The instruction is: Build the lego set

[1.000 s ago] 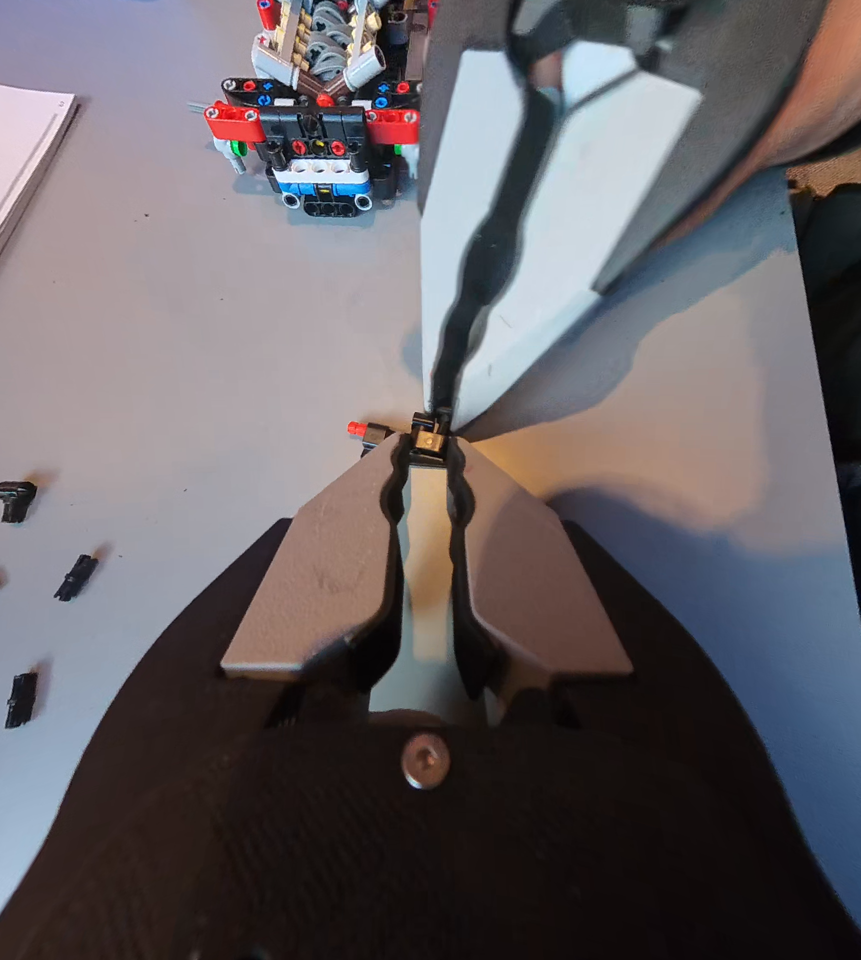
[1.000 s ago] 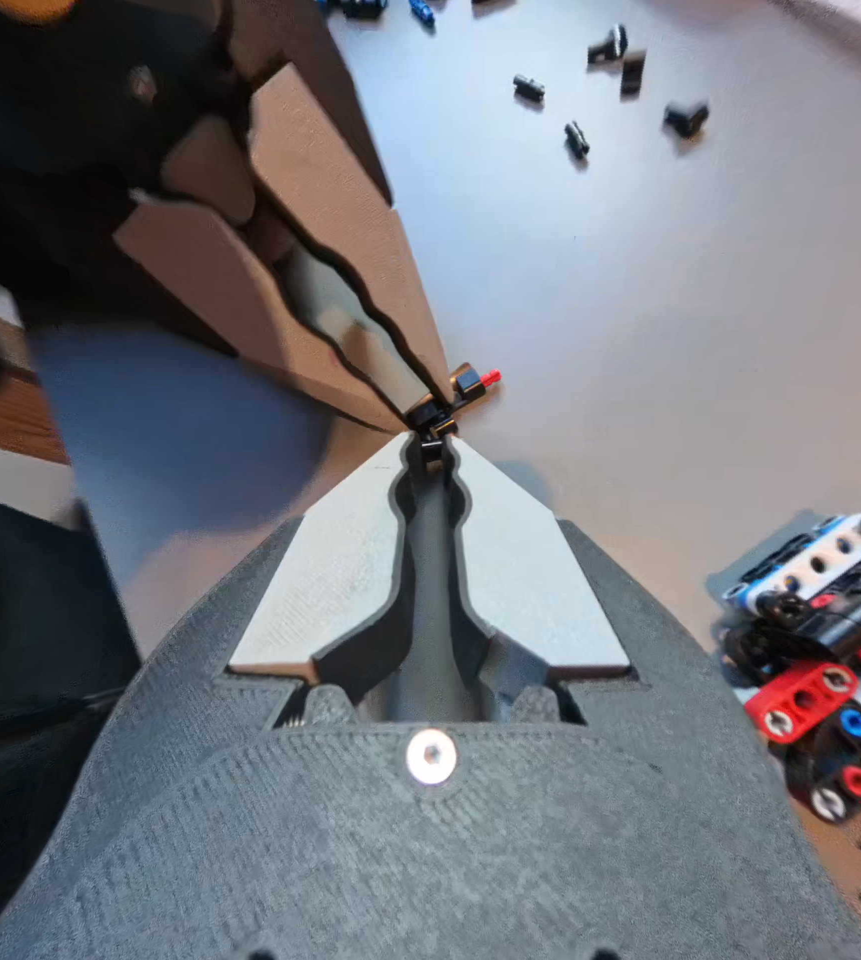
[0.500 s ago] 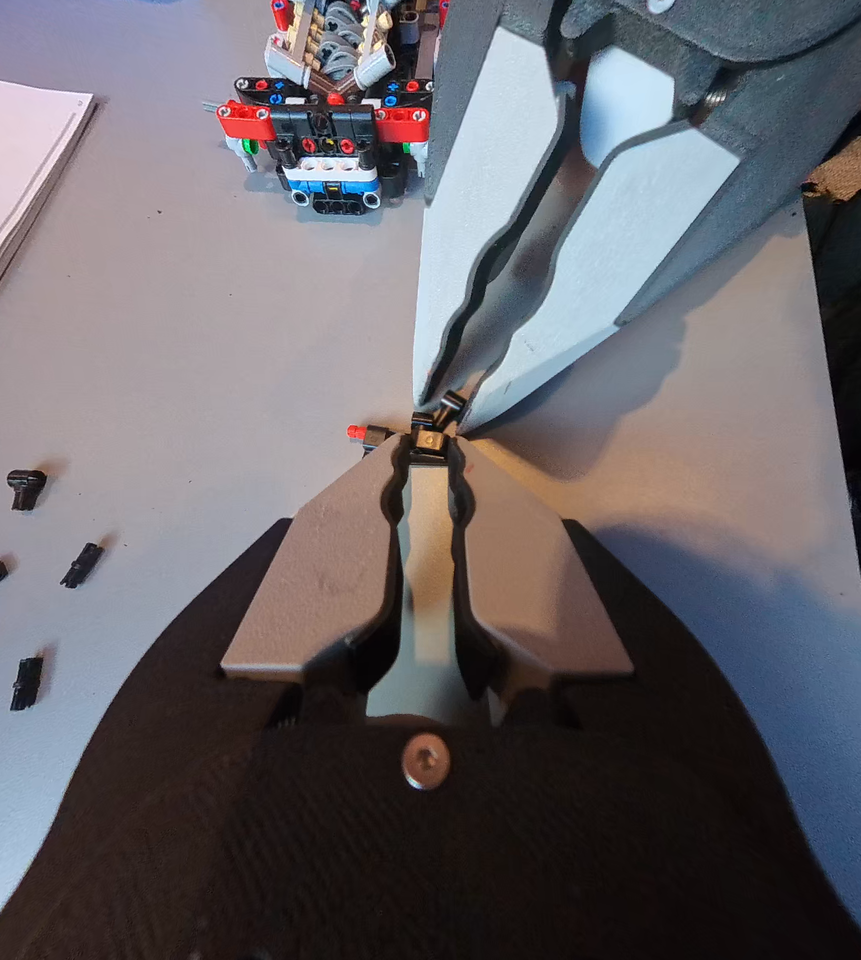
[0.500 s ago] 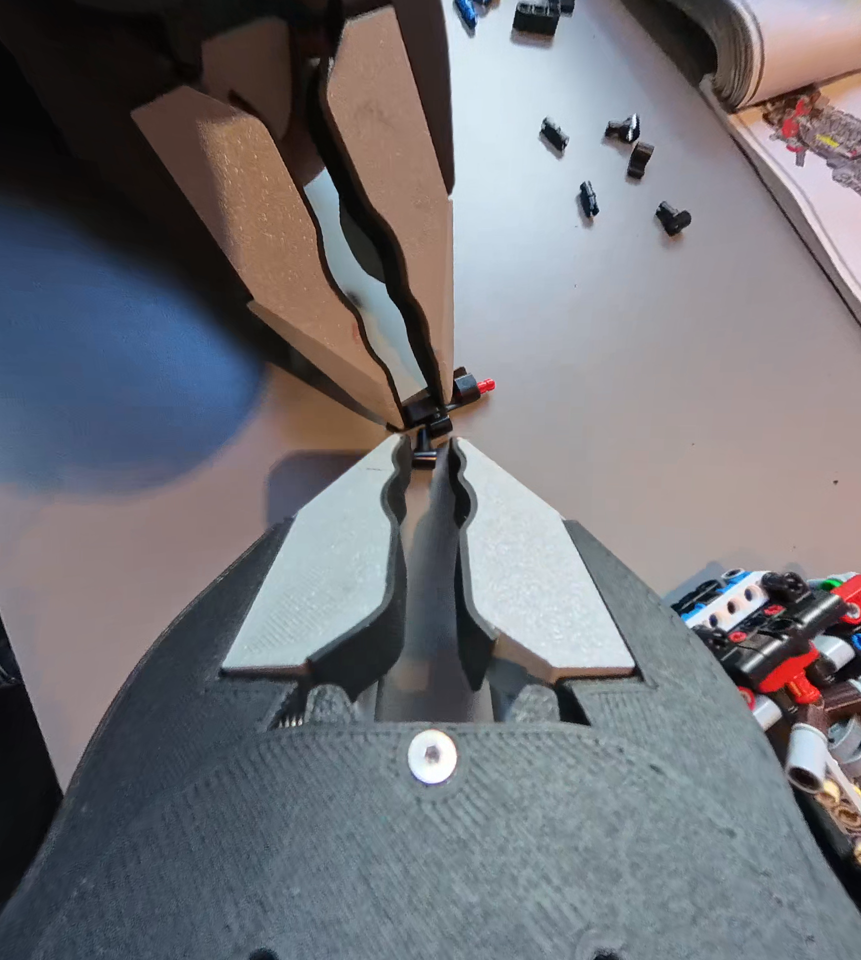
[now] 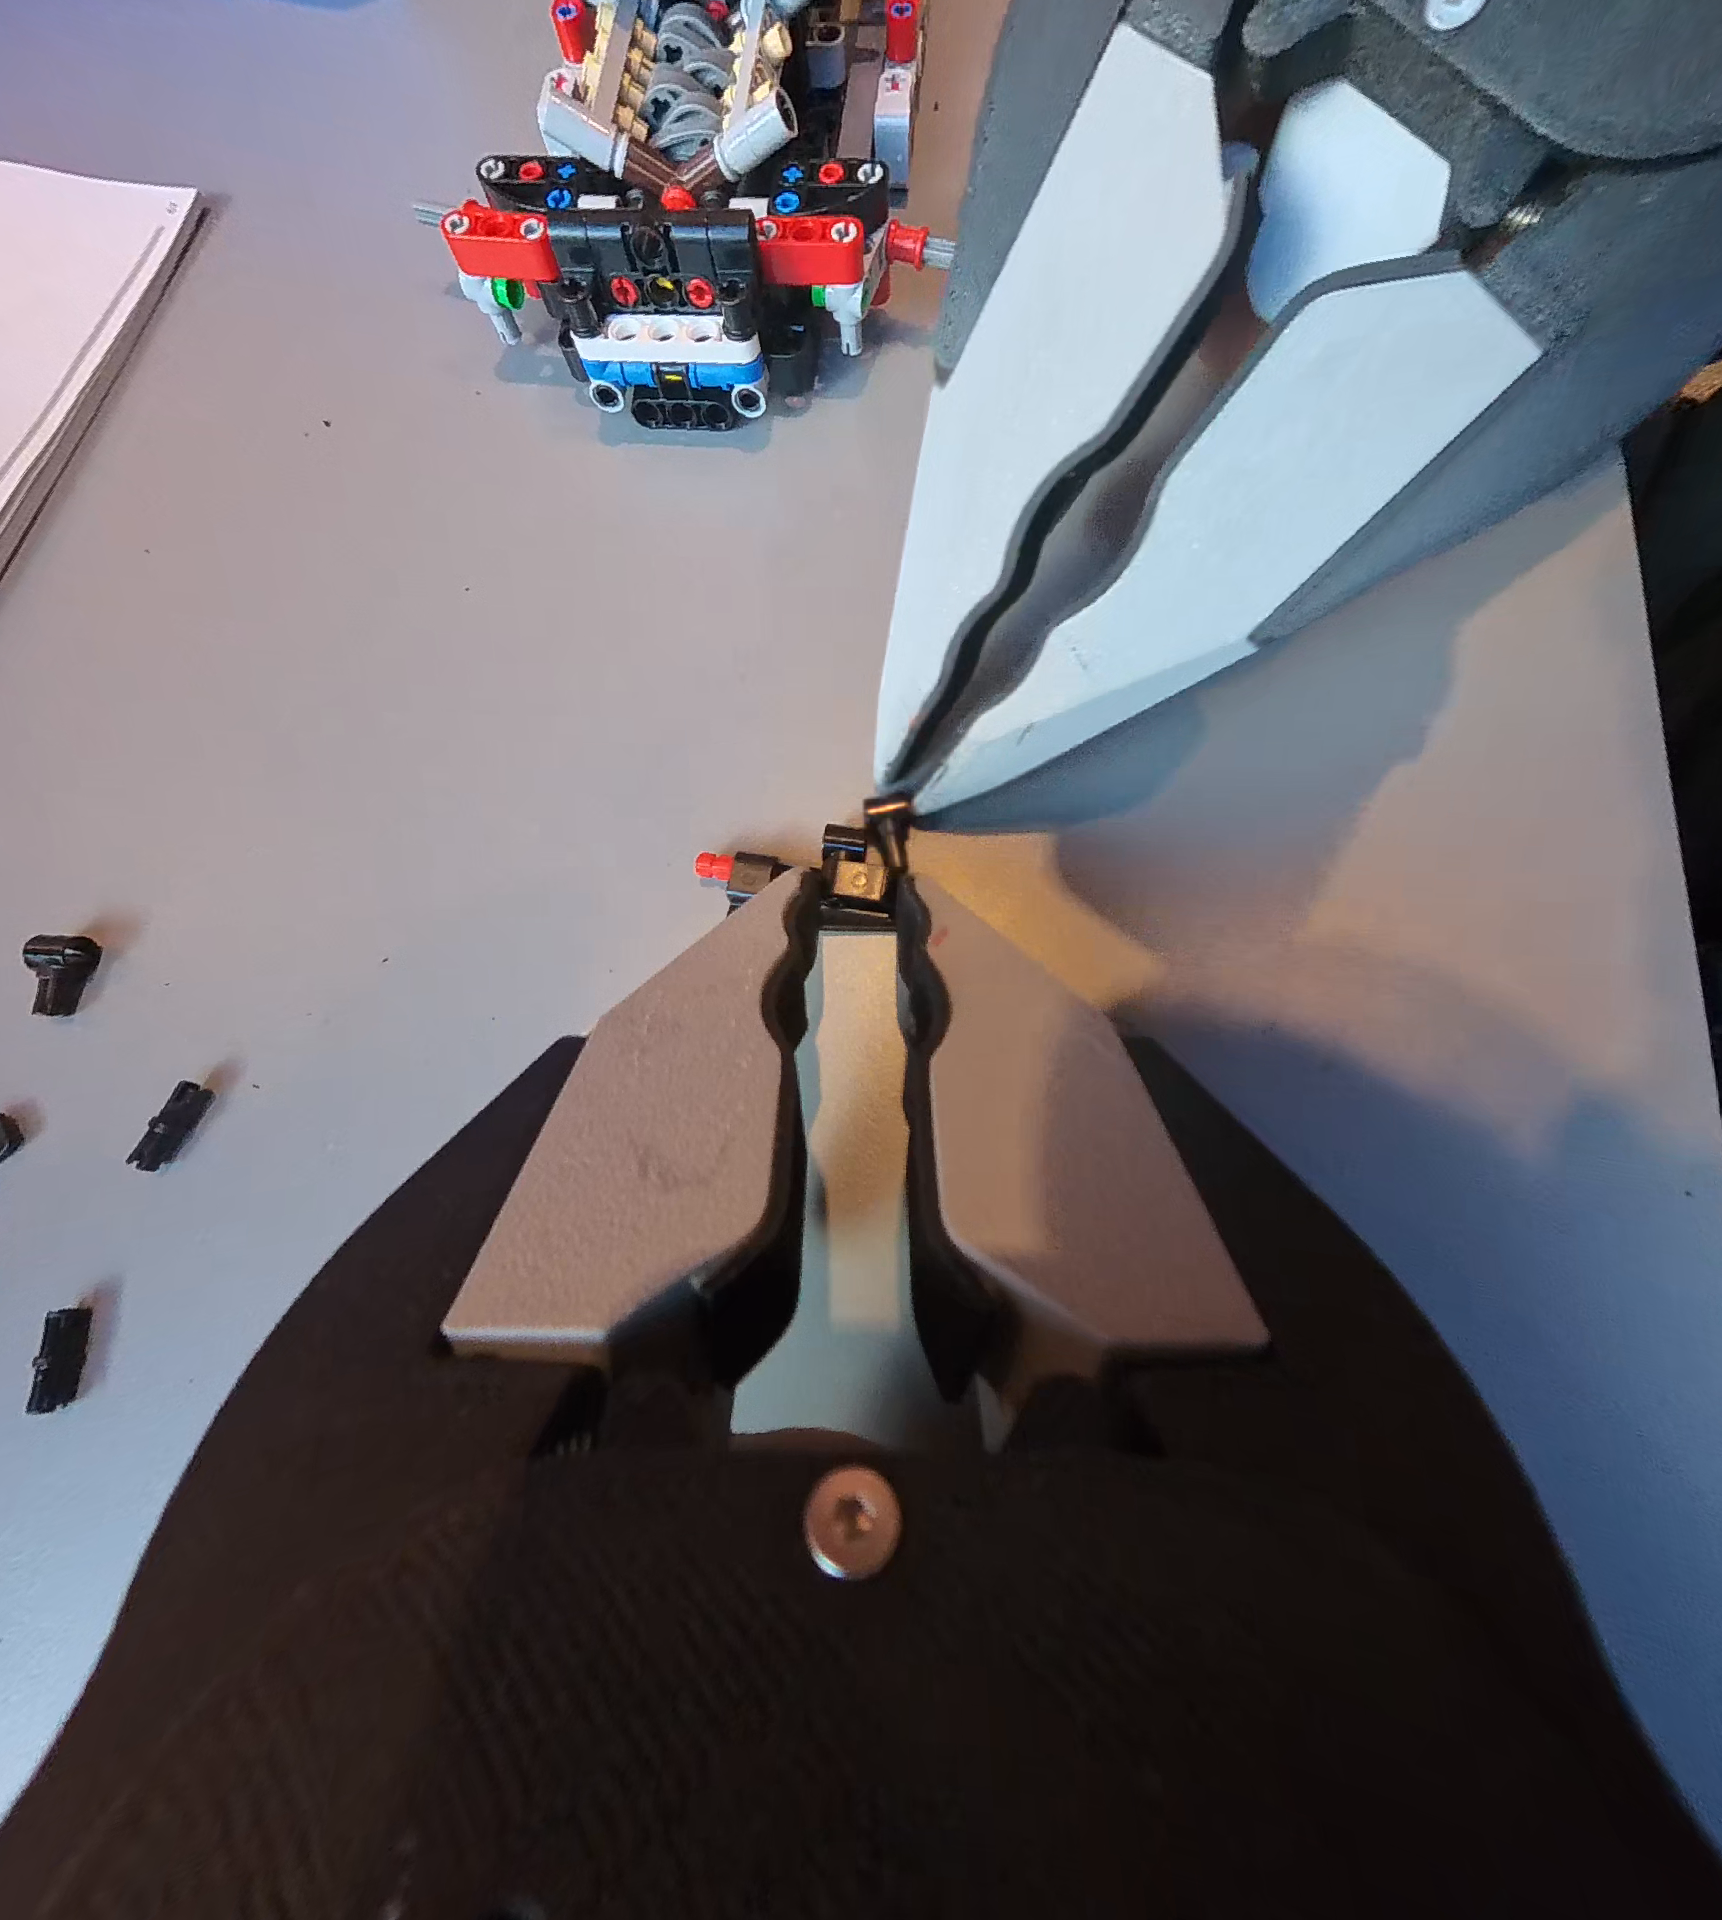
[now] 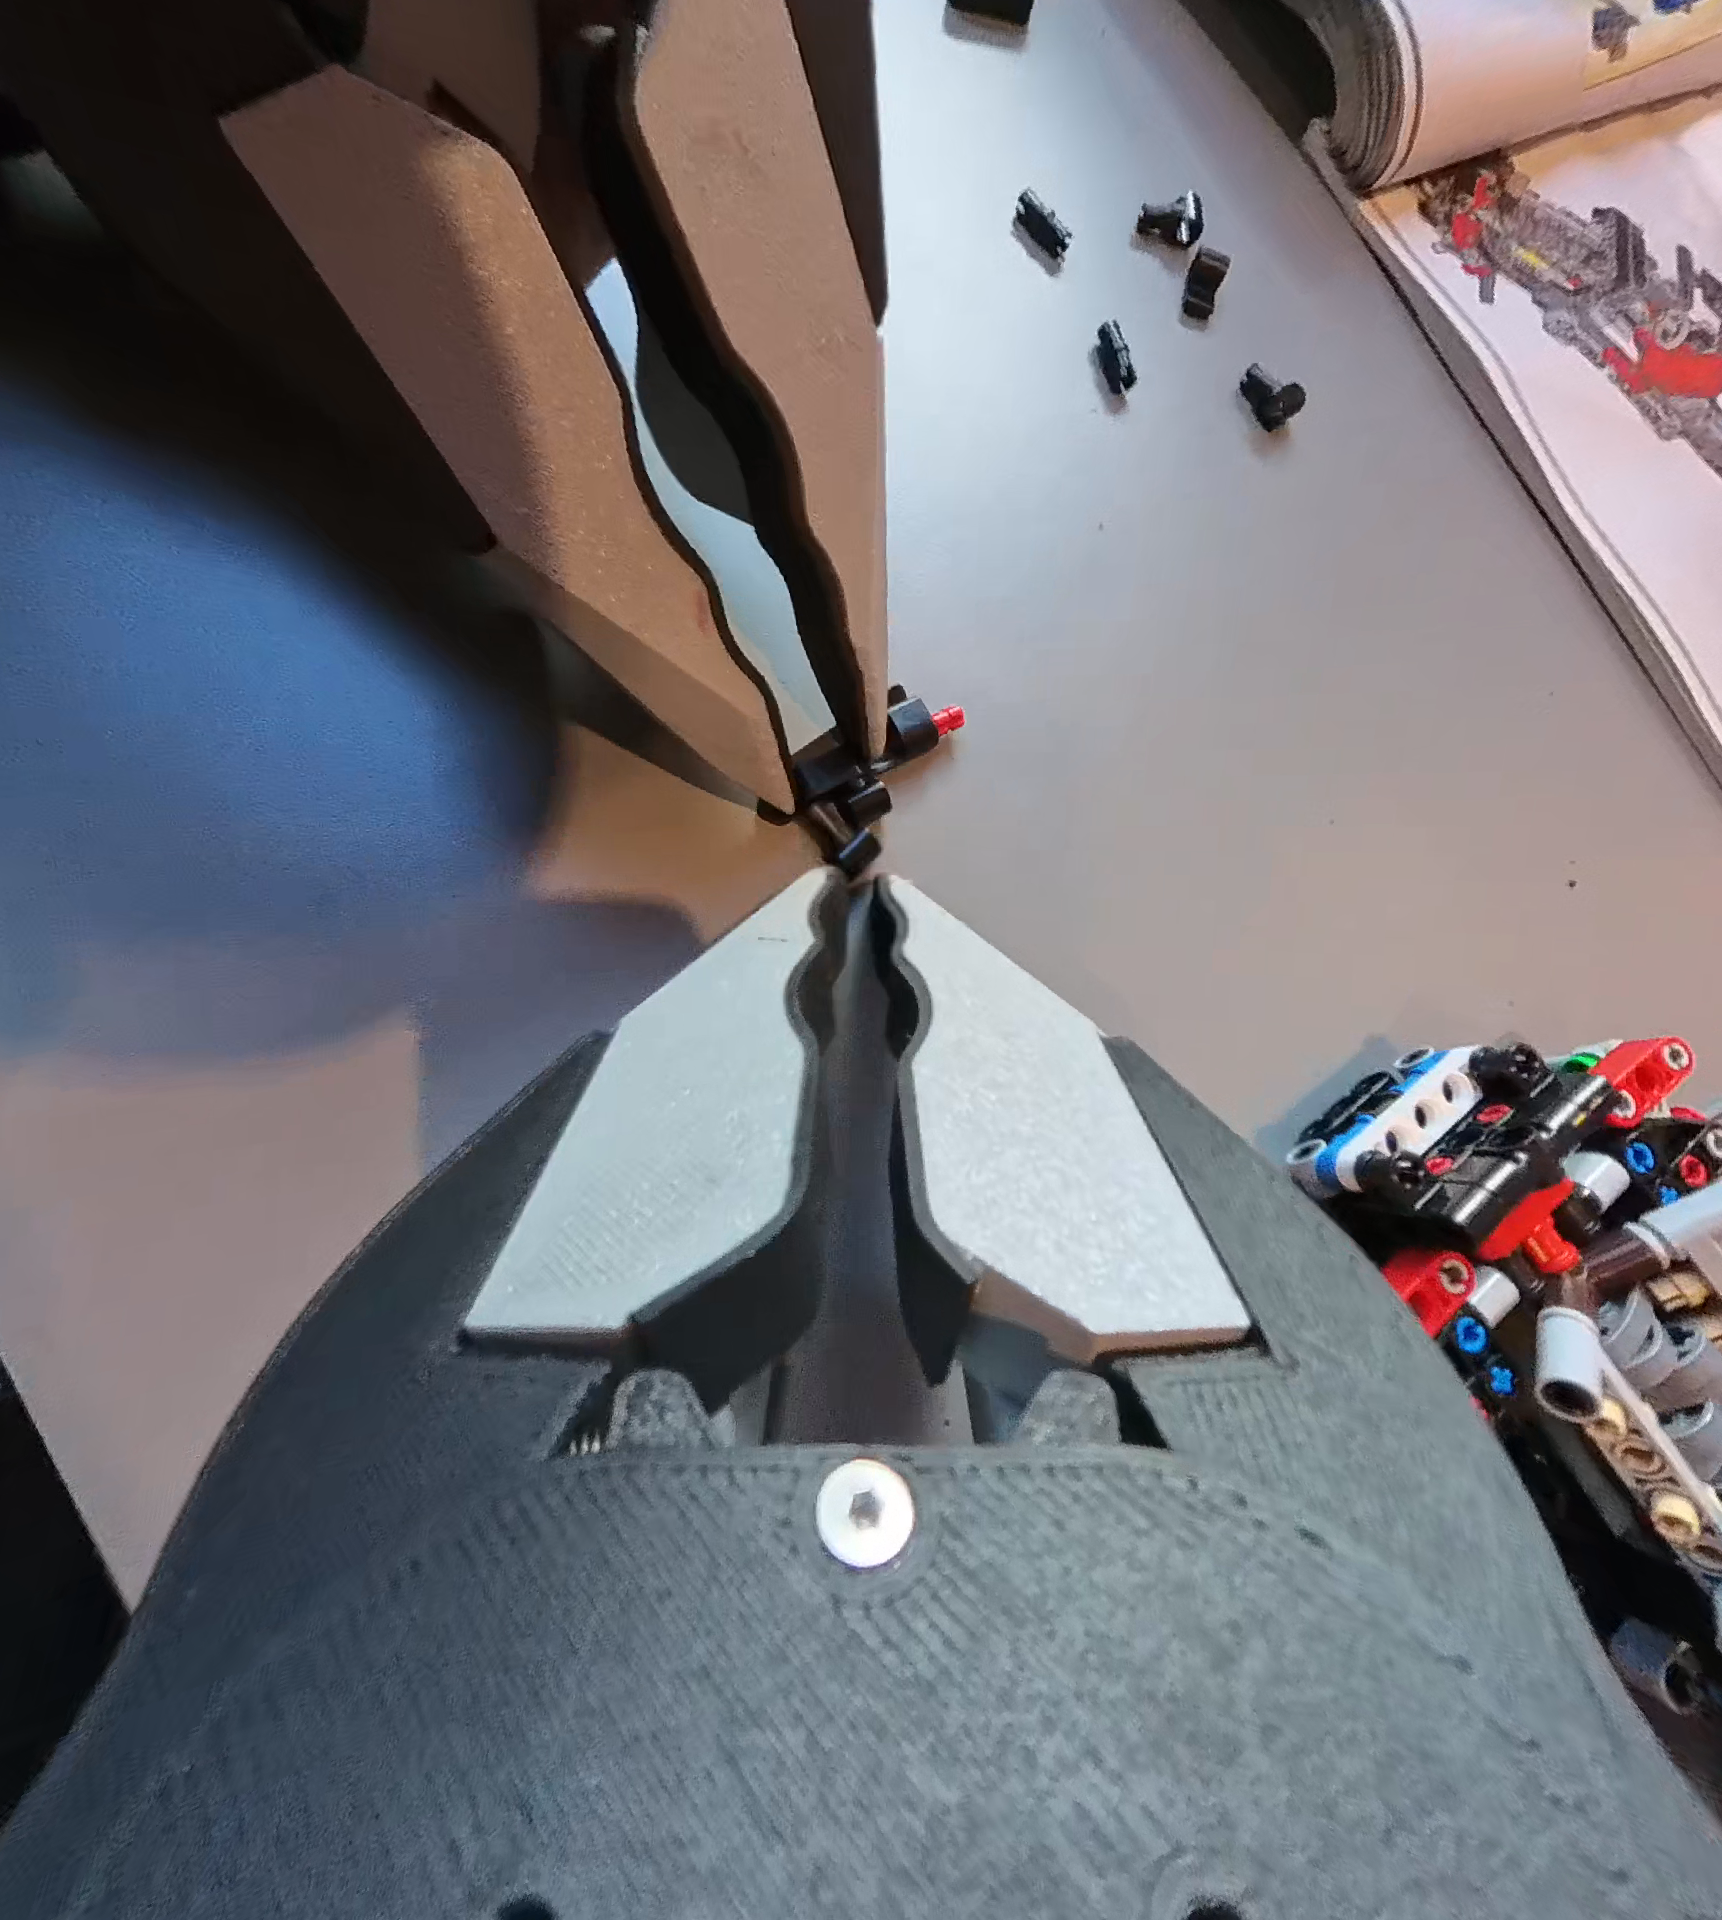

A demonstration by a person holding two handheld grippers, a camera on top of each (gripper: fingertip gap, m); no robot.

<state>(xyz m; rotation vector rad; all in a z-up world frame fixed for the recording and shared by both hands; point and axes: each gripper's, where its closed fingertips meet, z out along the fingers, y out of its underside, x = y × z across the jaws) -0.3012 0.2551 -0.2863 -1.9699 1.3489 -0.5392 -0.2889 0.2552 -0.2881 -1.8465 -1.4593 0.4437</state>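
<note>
Left wrist view: left claw (image 5: 855, 896) clamps a tiny, light, rigid black assembly (image 5: 852, 878); right claw (image 5: 901, 787) pinches a slippery black pin (image 5: 886, 821), best held at its end.

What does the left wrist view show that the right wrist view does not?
Only the left wrist view shows the model's front straight on, and the closed white booklet edge. Only the right wrist view shows the open instruction pages. Both show the left claw shut on a small black assembly, the right claw pinching a black pin, the partly built model and loose black connectors.
</note>
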